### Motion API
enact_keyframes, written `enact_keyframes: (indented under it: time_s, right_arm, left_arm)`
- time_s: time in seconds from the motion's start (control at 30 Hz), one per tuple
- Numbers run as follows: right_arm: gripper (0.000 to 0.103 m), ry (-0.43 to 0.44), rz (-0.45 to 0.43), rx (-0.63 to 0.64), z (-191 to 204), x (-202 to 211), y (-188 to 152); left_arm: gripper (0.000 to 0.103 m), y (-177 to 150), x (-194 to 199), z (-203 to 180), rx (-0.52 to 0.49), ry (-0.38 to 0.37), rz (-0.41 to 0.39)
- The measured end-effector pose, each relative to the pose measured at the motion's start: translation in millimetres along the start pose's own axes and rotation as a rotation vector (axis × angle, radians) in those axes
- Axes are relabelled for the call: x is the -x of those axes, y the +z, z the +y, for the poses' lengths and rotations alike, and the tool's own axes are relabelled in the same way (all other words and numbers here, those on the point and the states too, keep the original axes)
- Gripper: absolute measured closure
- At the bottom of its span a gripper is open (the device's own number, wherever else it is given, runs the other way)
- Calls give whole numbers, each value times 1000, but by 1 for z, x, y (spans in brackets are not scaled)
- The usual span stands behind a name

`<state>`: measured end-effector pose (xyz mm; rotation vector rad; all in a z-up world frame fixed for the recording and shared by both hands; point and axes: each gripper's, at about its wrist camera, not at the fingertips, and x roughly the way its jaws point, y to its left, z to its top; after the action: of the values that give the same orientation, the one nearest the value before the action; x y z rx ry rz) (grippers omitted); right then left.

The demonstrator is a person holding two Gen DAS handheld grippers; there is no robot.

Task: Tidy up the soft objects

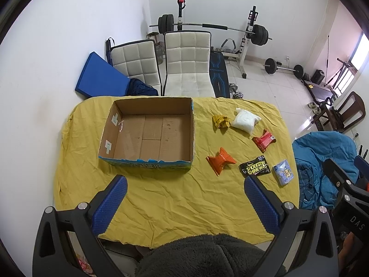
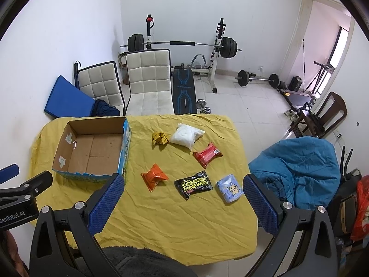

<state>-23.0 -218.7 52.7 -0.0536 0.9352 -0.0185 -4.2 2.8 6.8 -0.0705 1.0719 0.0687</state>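
An empty cardboard box (image 1: pixel 147 133) (image 2: pixel 92 152) sits at the left of a table under a yellow cloth (image 1: pixel 175 198) (image 2: pixel 175 217). To its right lie several soft packs: a gold pack (image 1: pixel 221 121) (image 2: pixel 159 138), a white bag (image 1: pixel 245 120) (image 2: pixel 186 136), a red pack (image 1: pixel 264 139) (image 2: pixel 207 154), an orange pack (image 1: pixel 220 160) (image 2: pixel 154 176), a black shoe-wipes pack (image 1: pixel 254 168) (image 2: pixel 194 183) and a light blue tissue pack (image 1: pixel 283 172) (image 2: pixel 230 189). My left gripper (image 1: pixel 185 184) and right gripper (image 2: pixel 184 183) are both open and empty, held above the table's near edge.
Two white chairs (image 1: pixel 186 69) and a blue mat (image 1: pixel 101 78) stand behind the table. A weight bench and barbells (image 2: pixel 182 46) are at the back. A blue blanket heap (image 2: pixel 297 168) lies at the table's right. Dark fleece (image 1: pixel 203 256) is at the bottom.
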Motion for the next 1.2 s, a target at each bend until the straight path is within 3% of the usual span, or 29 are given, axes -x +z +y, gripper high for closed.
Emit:
enact_keyframes:
  time_s: [1.0, 1.2]
  right_arm:
    - [0, 21, -7, -12, -1, 3, 3]
    - [0, 38, 23, -50, -14, -12, 3]
  left_arm:
    - [0, 2, -2, -6, -10, -4, -3]
    - [0, 8, -14, -13, -34, -2, -11]
